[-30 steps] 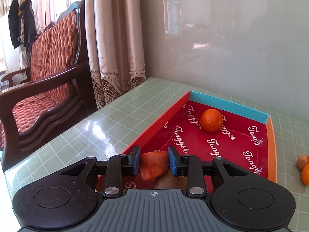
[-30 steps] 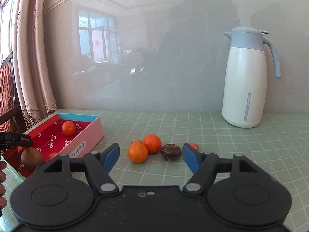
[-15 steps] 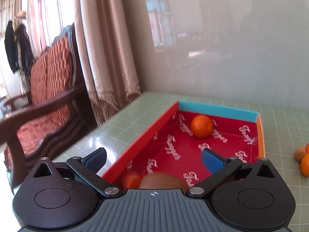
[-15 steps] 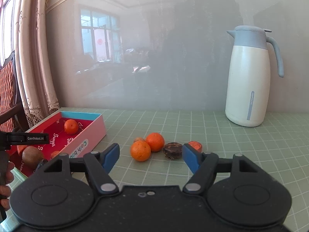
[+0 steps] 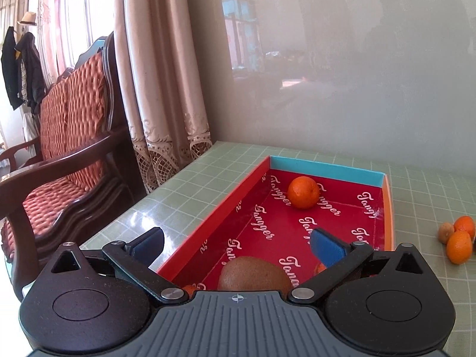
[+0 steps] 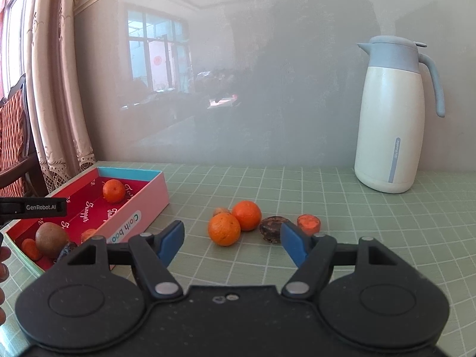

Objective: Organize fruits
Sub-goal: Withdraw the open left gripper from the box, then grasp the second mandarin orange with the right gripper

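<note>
left wrist view: the left tongs are spread wide over the near end of the red box, with nothing pinched. a brown kiwi lies just below them in the box, and a mandarin sits at the far end. in the right wrist view the right tongs are held part-spread and empty, aimed at the loose fruit. two oranges, a small brown fruit, a dark wrinkled piece and an orange chunk are left on the green gridded desk, so the sorting is judged roughly half done. a white jug stands by the glossy wall; curtains and a wooden chair are seen beyond.
</note>
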